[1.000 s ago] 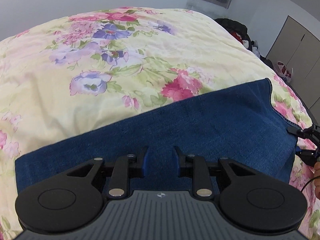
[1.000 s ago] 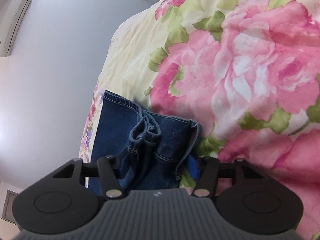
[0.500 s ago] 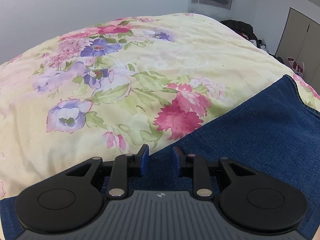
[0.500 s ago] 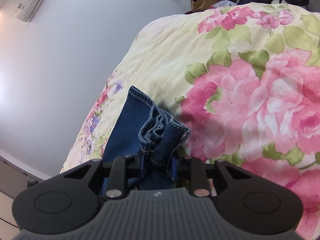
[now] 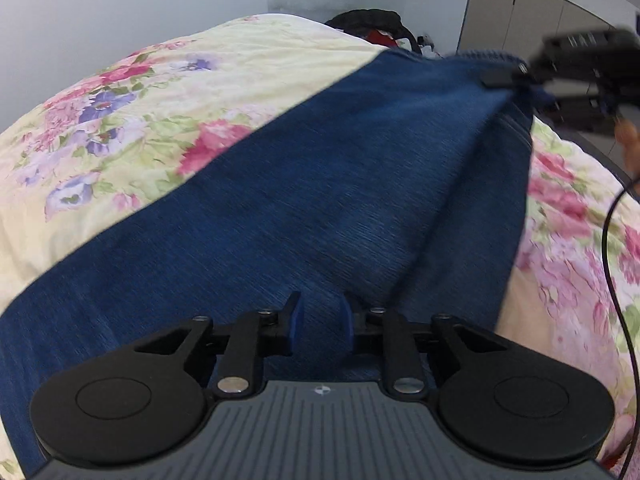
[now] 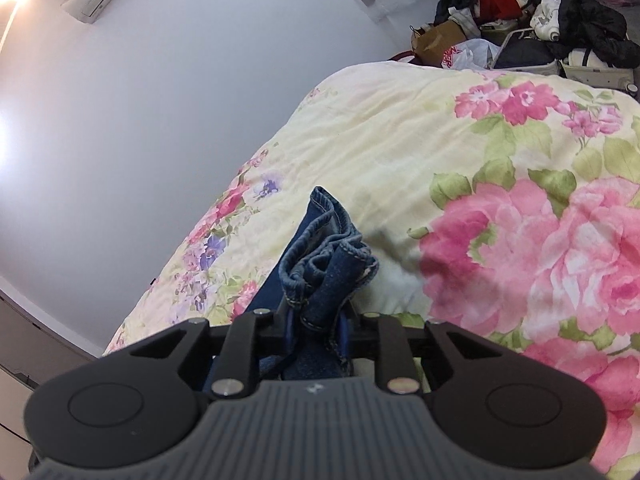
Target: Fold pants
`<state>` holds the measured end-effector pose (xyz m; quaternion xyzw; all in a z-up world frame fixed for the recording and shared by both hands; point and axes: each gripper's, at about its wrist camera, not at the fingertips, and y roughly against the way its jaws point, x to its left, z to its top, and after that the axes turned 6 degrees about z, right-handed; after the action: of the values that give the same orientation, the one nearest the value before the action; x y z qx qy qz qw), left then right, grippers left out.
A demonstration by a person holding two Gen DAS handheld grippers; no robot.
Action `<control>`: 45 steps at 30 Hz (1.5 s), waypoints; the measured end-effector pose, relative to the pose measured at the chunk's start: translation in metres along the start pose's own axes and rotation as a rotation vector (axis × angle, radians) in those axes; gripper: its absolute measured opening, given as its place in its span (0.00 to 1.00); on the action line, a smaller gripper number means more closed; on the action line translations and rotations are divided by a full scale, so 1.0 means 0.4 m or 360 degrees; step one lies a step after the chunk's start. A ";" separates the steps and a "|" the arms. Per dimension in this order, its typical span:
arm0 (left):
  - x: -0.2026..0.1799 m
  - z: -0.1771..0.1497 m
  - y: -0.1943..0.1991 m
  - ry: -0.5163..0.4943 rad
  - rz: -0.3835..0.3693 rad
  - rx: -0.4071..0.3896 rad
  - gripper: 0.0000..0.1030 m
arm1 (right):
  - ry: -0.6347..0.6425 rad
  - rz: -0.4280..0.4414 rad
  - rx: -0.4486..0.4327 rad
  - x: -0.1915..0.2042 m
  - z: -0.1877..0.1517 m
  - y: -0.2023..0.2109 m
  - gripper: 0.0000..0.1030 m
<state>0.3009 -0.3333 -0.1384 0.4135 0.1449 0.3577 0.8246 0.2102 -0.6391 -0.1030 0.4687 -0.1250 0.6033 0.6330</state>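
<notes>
Dark blue denim pants (image 5: pixel 304 200) lie stretched across a floral bedspread (image 5: pixel 132 120). My left gripper (image 5: pixel 320 318) is shut on the pants' near edge, cloth pinched between its blue pads. My right gripper (image 6: pixel 316 326) is shut on the bunched hem end of the pants (image 6: pixel 328 256) and holds it lifted above the bed. The right gripper also shows in the left wrist view (image 5: pixel 520 80) at the upper right, pulling the far end up so a ridge runs along the cloth.
The floral bedspread (image 6: pixel 500 200) spreads wide to the right. A pile of clothes and bags (image 6: pixel 520 20) lies beyond the bed. Wardrobe doors (image 5: pixel 540 12) and a white wall stand behind.
The right gripper has closed on the hem and lifted it off the bed. The left gripper has moved over the pants, and the cloth between the two is now pulled taut.
</notes>
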 end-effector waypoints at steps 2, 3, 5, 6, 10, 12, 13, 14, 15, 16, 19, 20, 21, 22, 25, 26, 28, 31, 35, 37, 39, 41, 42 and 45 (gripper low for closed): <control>-0.007 -0.006 -0.003 0.0020 -0.0024 0.0024 0.19 | 0.0024 -0.0009 -0.0003 0.028 -0.002 0.004 0.15; -0.007 -0.009 -0.001 0.0032 -0.0040 0.0035 0.19 | 0.0042 -0.0014 -0.0007 0.040 -0.004 0.005 0.15; -0.003 -0.012 0.013 0.0026 -0.0074 0.0050 0.19 | 0.0097 -0.0028 -0.0017 0.072 -0.010 0.013 0.15; 0.005 -0.014 0.028 0.0038 -0.0086 0.0051 0.19 | 0.0120 -0.0035 -0.0020 0.085 -0.011 0.015 0.15; 0.080 -0.018 0.115 0.0080 -0.0011 -0.0029 0.19 | 0.0248 -0.0048 -0.0029 0.169 -0.021 0.032 0.15; 0.142 -0.028 0.160 0.0145 0.0049 -0.0055 0.19 | 0.0309 -0.0035 -0.0031 0.219 -0.032 0.040 0.15; 0.173 -0.036 0.185 0.0186 0.0086 -0.0067 0.19 | 0.0340 -0.0029 -0.0034 0.248 -0.039 0.042 0.14; 0.207 -0.045 0.208 0.0228 0.0120 -0.0078 0.19 | 0.0367 -0.0017 -0.0037 0.277 -0.046 0.044 0.14; 0.240 -0.056 0.231 0.0264 0.0155 -0.0085 0.19 | 0.0397 -0.0004 -0.0037 0.306 -0.055 0.045 0.14; 0.269 -0.067 0.250 0.0292 0.0187 -0.0091 0.19 | 0.0431 0.0008 -0.0037 0.335 -0.065 0.044 0.14; 0.349 -0.106 0.309 0.0344 0.0295 -0.0102 0.19 | 0.0517 0.0055 -0.0022 0.427 -0.107 0.035 0.14; 0.370 -0.122 0.327 0.0362 0.0321 -0.0107 0.19 | 0.0545 0.0073 -0.0013 0.456 -0.124 0.029 0.14; 0.391 -0.136 0.343 0.0381 0.0341 -0.0110 0.19 | 0.0575 0.0091 -0.0002 0.485 -0.142 0.022 0.14; 0.410 -0.151 0.357 0.0399 0.0359 -0.0112 0.19 | 0.0605 0.0107 0.0012 0.513 -0.161 0.013 0.14; 0.459 -0.191 0.385 0.0448 0.0393 -0.0106 0.19 | 0.0689 0.0174 0.0090 0.597 -0.237 -0.027 0.14; 0.478 -0.209 0.391 0.0467 0.0400 -0.0099 0.19 | 0.0710 0.0197 0.0122 0.620 -0.265 -0.043 0.14; 0.507 -0.240 0.393 0.0505 0.0406 -0.0085 0.19 | 0.0762 0.0243 0.0211 0.661 -0.334 -0.086 0.14; 0.526 -0.277 0.396 0.0534 0.0406 -0.0071 0.19 | 0.0817 0.0273 0.0392 0.690 -0.457 -0.167 0.13; 0.538 -0.314 0.394 0.0552 0.0356 -0.0066 0.19 | 0.0852 0.0188 0.0718 0.680 -0.630 -0.276 0.13; 0.550 -0.325 0.393 0.0589 0.0320 -0.0073 0.19 | 0.0905 0.0137 0.0778 0.665 -0.691 -0.304 0.13; 0.565 -0.330 0.391 0.0661 0.0259 -0.0077 0.20 | 0.0945 0.0113 0.0807 0.661 -0.716 -0.315 0.13; 0.583 -0.333 0.389 0.0751 0.0177 -0.0079 0.27 | 0.0978 0.0088 0.0866 0.653 -0.724 -0.326 0.15; 0.591 -0.333 0.389 0.0801 0.0123 -0.0083 0.28 | 0.0986 0.0087 0.0884 0.656 -0.724 -0.326 0.16; 0.611 -0.327 0.381 0.0944 0.0004 -0.0097 0.34 | 0.0973 0.0099 0.0953 0.663 -0.708 -0.331 0.25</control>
<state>0.3309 -0.0228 -0.0853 0.2662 0.3681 0.4682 0.7580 0.2754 -0.2347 -0.1195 0.4273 0.2350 0.7430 0.4584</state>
